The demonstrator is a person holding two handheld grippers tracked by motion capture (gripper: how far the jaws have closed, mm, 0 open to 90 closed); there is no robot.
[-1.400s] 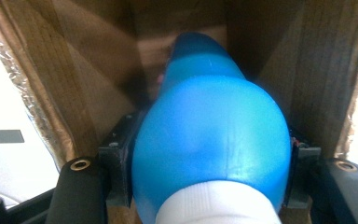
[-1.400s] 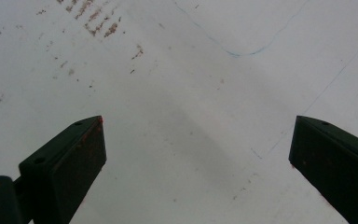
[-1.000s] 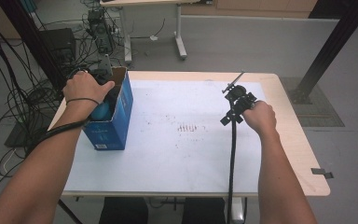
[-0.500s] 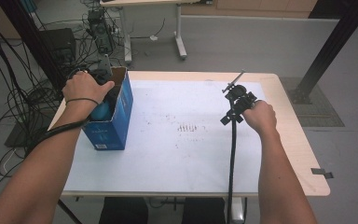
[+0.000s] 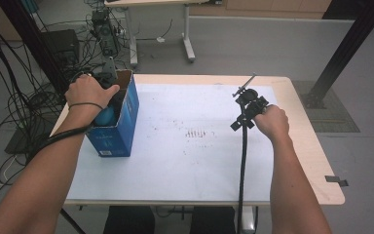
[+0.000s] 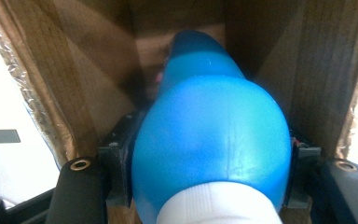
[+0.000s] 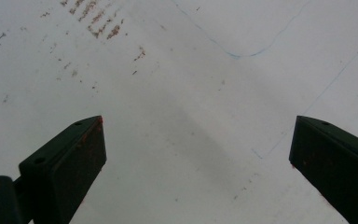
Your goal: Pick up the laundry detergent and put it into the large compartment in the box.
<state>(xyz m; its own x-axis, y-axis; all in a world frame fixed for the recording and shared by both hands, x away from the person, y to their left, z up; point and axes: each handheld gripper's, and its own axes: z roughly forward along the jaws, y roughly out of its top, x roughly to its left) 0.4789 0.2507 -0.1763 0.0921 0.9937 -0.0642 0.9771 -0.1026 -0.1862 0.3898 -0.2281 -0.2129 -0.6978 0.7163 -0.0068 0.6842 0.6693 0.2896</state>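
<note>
A blue cardboard box stands open at the table's left edge. Inside it is a blue bottle with a white collar, and my left gripper is shut on the bottle's round body, reaching down between the box's brown walls. In the high view the person's left hand covers that gripper at the box's mouth, and a bit of the blue bottle shows beneath it. My right gripper stands open with nothing between its jaws, above the stained white sheet. In the high view the right gripper hangs over the table's right half.
The white sheet covers most of the wooden table. A piece of dark tape sticks at the table's right edge. Cables and equipment lie on the floor at the back left, and a black post rises at the right.
</note>
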